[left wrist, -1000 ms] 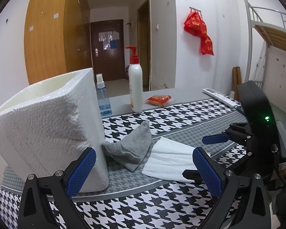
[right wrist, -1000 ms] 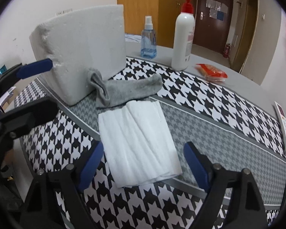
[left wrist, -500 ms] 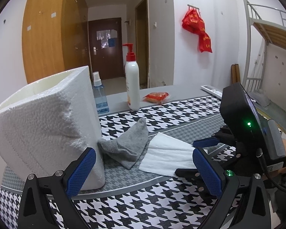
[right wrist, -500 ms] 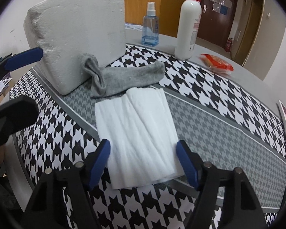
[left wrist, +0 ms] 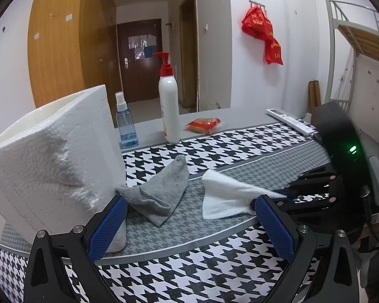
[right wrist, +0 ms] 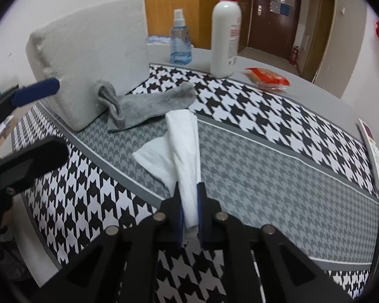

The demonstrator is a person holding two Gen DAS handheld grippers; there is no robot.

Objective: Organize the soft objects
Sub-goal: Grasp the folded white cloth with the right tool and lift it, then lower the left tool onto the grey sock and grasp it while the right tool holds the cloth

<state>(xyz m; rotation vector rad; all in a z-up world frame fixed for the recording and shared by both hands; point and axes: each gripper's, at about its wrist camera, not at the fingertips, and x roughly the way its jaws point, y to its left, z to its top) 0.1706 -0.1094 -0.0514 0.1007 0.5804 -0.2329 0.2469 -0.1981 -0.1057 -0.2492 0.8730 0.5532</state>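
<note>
Right gripper (right wrist: 189,202) fingers pinch near edge of white cloth (right wrist: 182,136), bunched ahead on table (right wrist: 278,166). Left gripper (left wrist: 189,227) fingers spread, empty; grey sock (left wrist: 161,189) just ahead, touching foam box (left wrist: 53,156). Step: cloth grasp. Next: lift, carry to box.

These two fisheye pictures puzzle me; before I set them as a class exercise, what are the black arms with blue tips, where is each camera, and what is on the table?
No robot here: a person holds a two-finger gripper in each hand, each carrying a camera looking along its fingers. In the right-hand view, the right gripper is shut on a white cloth, bunching its near edge. In the left-hand view, the left gripper is open and empty. On the houndstooth table mat lie a grey sock and the cloth, beside a white foam box. Behind stand a spray bottle and pump bottle.
</note>
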